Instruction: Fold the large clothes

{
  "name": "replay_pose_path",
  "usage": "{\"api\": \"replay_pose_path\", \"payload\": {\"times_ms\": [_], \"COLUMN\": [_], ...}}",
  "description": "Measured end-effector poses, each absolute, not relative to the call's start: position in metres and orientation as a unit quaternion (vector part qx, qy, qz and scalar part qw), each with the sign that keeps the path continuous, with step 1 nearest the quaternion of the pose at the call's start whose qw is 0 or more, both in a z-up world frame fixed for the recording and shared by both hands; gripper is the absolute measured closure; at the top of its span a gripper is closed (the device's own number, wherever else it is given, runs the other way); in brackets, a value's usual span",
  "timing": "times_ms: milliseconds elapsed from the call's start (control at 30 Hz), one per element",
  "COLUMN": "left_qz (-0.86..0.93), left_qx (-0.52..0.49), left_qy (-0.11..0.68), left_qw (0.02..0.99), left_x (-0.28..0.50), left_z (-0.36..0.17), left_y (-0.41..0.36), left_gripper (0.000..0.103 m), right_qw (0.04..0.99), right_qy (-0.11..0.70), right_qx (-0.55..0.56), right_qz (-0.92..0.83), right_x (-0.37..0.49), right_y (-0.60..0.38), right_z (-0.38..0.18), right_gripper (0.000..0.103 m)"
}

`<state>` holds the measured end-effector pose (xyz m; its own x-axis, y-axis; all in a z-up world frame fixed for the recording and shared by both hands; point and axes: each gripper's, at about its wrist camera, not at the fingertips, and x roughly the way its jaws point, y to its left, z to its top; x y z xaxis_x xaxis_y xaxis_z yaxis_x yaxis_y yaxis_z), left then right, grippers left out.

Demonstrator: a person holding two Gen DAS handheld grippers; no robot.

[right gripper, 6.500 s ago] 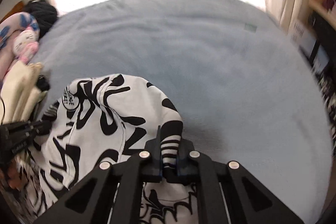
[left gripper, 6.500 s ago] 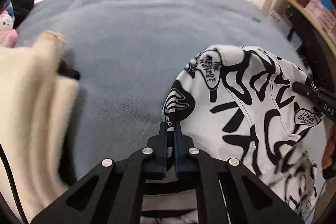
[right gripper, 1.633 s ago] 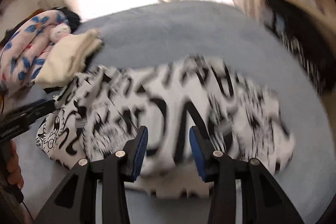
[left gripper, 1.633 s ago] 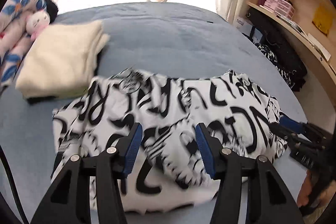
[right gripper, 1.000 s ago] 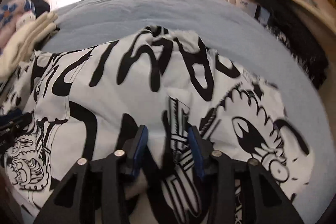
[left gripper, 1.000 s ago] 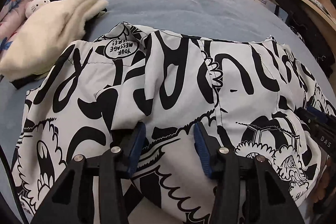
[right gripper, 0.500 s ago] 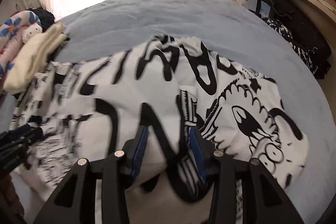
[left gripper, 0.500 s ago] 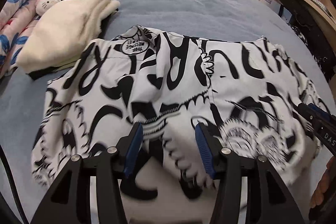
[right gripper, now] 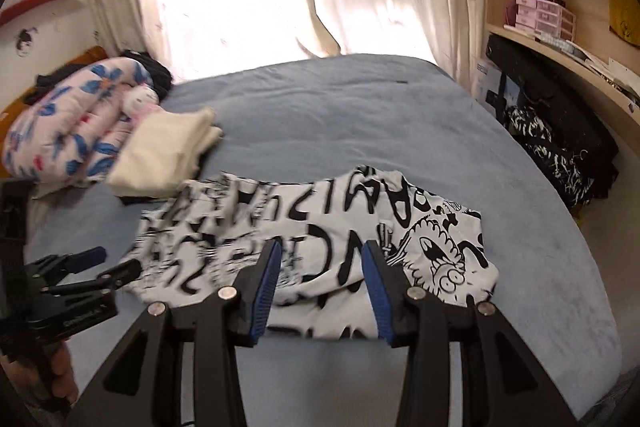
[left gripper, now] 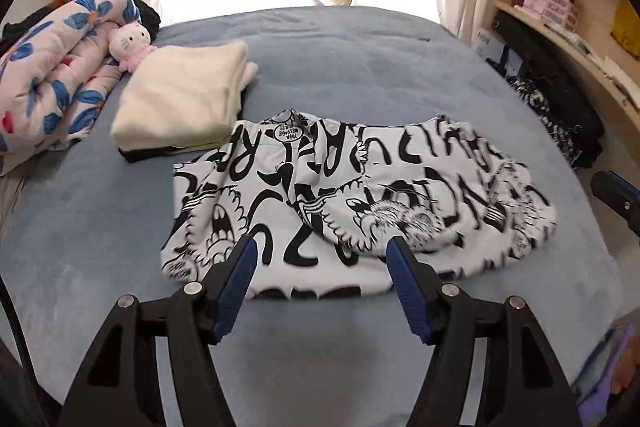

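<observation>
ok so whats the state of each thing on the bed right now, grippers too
printed garment: folded, lying rumpled on the bed, held by neither gripper
cream clothes: folded, stacked beside the garment
floral quilt: rolled up
left gripper: open, jaws just widened, nothing between them
right gripper: open, empty

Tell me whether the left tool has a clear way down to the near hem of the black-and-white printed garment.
Probably yes. The left tool hangs open above the near hem of the printed garment, its jaws having just opened further with nothing between them. Only bare blue bedcover lies beneath, and the cream folded stack sits well clear.
</observation>
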<state>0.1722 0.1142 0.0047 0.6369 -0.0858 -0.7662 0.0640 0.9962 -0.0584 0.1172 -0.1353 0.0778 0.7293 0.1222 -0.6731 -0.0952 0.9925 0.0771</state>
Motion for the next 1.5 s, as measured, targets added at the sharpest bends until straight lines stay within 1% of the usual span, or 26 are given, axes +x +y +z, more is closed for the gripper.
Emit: {"api": "replay_pose_path", "payload": {"times_ms": [67,133,167,200,233,333,433,533,633,800,933,1233,1500], "left_qz": [-0.043,-0.044,-0.043,-0.043,-0.042,-0.033,-0.025,-0.029,-0.031,-0.032,-0.024,-0.036,-0.048], "left_qx": [-0.013,-0.010,-0.009,-0.009,-0.008,-0.002,-0.016,-0.058,-0.099,-0.186,-0.243,-0.319,-0.375], "left_qy": [0.417,0.409,0.406,0.405,0.403,0.407,0.437,0.473,0.490,0.498,0.496,0.470,0.429], "left_qw": [0.908,0.911,0.913,0.913,0.914,0.913,0.899,0.879,0.865,0.846,0.834,0.823,0.820], "left_x": [0.154,0.138,0.129,0.123,0.117,0.105,0.108,0.117,0.126,0.145,0.164,0.212,0.258], "left_z": [0.017,0.026,0.030,0.031,0.032,0.022,-0.003,-0.036,-0.072,-0.131,-0.161,-0.198,-0.215], "left_y": [0.120,0.125,0.128,0.130,0.132,0.139,0.150,0.165,0.177,0.200,0.212,0.230,0.243], "left_gripper": [0.037,0.032,0.030,0.027,0.027,0.026,0.026,0.026,0.026,0.026,0.026,0.026,0.026], "right_qw": [0.934,0.939,0.943,0.945,0.947,0.950,0.947,0.942,0.945,0.950,0.951,0.943,0.933], "right_qy": [0.353,0.338,0.328,0.322,0.317,0.306,0.316,0.330,0.325,0.310,0.305,0.328,0.354], "right_qx": [0.012,0.001,-0.008,-0.015,-0.020,-0.037,-0.042,-0.035,-0.027,-0.011,0.001,0.001,-0.005], "right_qz": [0.061,0.063,0.059,0.054,0.052,0.044,0.042,0.040,0.031,0.032,0.045,0.049,0.057], "right_x": [0.098,0.076,0.064,0.057,0.052,0.043,0.046,0.055,0.058,0.063,0.074,0.119,0.152], "right_y": [-0.134,-0.132,-0.130,-0.129,-0.127,-0.120,-0.113,-0.105,-0.099,-0.088,-0.083,-0.071,-0.059], "right_z": [0.092,0.106,0.113,0.116,0.118,0.113,0.093,0.059,0.029,-0.005,-0.015,-0.042,-0.066], "right_gripper": [0.061,0.060,0.059,0.053,0.048,0.046,0.046,0.046,0.046,0.046,0.046,0.046,0.046]}}
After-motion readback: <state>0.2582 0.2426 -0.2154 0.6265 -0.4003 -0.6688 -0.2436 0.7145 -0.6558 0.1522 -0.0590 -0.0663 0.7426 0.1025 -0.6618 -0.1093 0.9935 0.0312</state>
